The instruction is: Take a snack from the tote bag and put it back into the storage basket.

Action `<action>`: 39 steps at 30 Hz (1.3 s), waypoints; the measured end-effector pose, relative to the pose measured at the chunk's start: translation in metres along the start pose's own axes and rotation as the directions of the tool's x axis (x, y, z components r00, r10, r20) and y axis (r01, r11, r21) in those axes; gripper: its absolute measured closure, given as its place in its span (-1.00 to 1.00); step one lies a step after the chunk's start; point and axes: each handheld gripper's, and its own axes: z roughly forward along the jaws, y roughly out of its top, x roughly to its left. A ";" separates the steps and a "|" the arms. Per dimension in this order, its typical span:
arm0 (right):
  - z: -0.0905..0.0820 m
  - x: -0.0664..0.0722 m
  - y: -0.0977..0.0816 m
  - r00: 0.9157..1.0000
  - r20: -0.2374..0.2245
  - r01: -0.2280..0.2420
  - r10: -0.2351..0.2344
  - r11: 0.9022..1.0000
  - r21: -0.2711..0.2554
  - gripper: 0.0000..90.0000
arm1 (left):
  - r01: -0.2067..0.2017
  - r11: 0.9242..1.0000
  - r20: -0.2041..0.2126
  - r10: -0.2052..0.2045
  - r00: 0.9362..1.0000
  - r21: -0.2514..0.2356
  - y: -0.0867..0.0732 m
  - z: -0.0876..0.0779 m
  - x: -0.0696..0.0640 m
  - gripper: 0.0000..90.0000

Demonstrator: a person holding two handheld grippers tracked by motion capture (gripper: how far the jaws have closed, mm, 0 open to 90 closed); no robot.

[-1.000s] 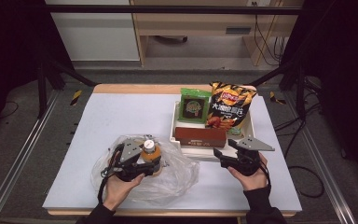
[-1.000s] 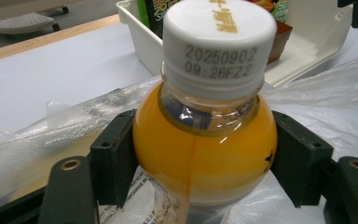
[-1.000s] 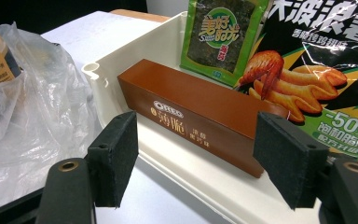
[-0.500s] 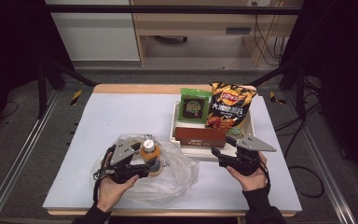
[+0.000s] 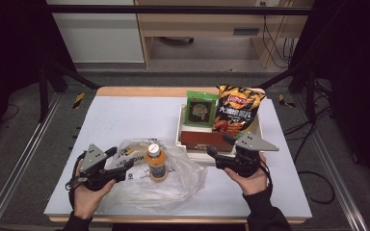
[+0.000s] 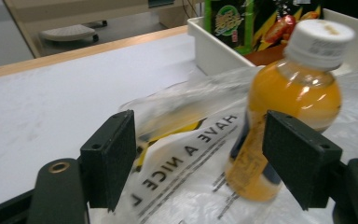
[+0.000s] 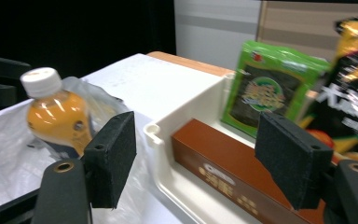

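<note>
An orange drink bottle (image 5: 156,162) with a white cap stands upright on a crumpled clear plastic bag (image 5: 178,185) near the table's front. My left gripper (image 5: 121,162) lies just left of it, pointing at it. It is open; its jaws have just opened wider and then eased in a little, pressing on nothing. In the left gripper view the printed bag (image 6: 186,163) lies between the jaws and the bottle (image 6: 289,107) stands beyond the right jaw. My right gripper (image 5: 220,147) is open and empty, at the front edge of the white tray (image 5: 180,130).
The tray holds a brown box (image 5: 204,139) lying flat, a green snack packet (image 5: 201,108) and an orange-and-black chips bag (image 5: 236,110), both upright. In the right gripper view the brown box (image 7: 233,172) and tray wall (image 7: 191,116) are just ahead. Bare white table spreads left.
My left gripper has drawn back to the left, away from the bottle, which stays upright on the bag. My right gripper has risen slightly beside the tray.
</note>
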 end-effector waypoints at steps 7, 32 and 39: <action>0.013 0.027 0.015 0.996 -0.079 0.029 -0.030 0.999 -0.018 -0.19 | 0.019 0.999 -0.042 -0.018 0.999 0.038 -0.017 -0.001 0.014 -0.39; 0.092 0.089 -0.022 0.965 -0.252 0.106 -0.073 0.987 0.121 -0.33 | 0.024 0.995 -0.075 -0.017 0.997 0.093 -0.043 0.000 0.026 -0.29; 0.108 0.097 -0.029 0.962 -0.262 0.103 -0.071 0.988 0.113 -0.52 | 0.026 0.995 -0.076 -0.019 0.997 0.101 -0.045 0.002 0.027 -0.29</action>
